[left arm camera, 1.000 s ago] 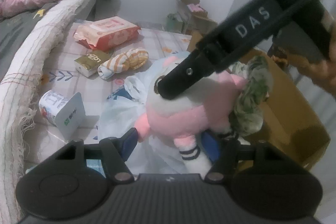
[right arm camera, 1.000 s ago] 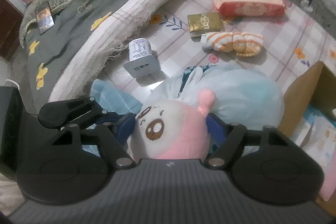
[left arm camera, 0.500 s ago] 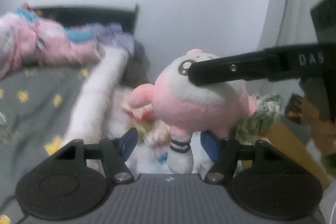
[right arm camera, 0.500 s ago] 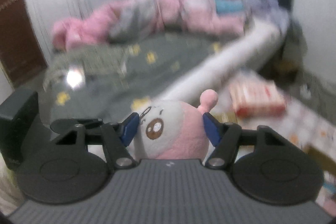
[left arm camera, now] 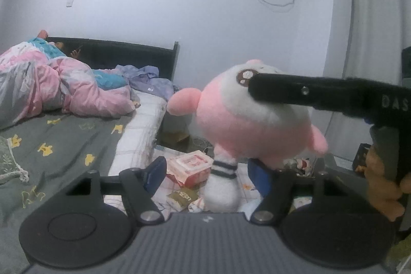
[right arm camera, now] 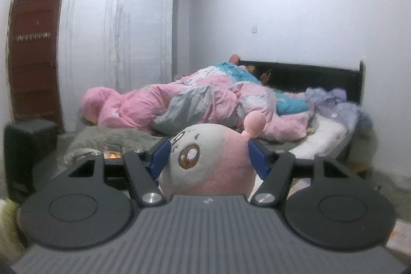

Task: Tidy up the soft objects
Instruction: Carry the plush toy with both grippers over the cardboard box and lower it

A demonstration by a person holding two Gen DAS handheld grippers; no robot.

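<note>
Holding the round pink-and-white plush toy [right arm camera: 205, 166] up in the air, my right gripper [right arm camera: 209, 158] has its blue pads [right arm camera: 161, 158] pressed into both sides of the toy's head. From the right wrist view I see only the top of the toy: one brown embroidered eye and a small pink ear; everything below is hidden behind the gripper's grey body.

From the left wrist view the same toy [left arm camera: 246, 120] hangs in front of the white wall, with one black finger of the right gripper [left arm camera: 303, 91] lying across its face and covering most of it. Only a sliver of the hand [left arm camera: 382, 186] holding that tool shows at the right edge, blurred and cut off.

My left gripper [left arm camera: 208, 176] is opening, and its jaws stand wide. The toy's white leg with dark stripes dangles between the fingers. The left blue pad [left arm camera: 155, 172] is clear of it; the right pad is partly hidden behind the toy's body, so I cannot tell whether it touches.

Below, between the fingers, a pink plastic-wrapped pack [left arm camera: 191, 164] and a small gold box [left arm camera: 181, 198] lie on the checked floor mat [left arm camera: 246, 181], both partly blocked. The bed with the grey flowered sheet [left arm camera: 64, 140] carries a heap of pink bedding [left arm camera: 69, 91].
</note>
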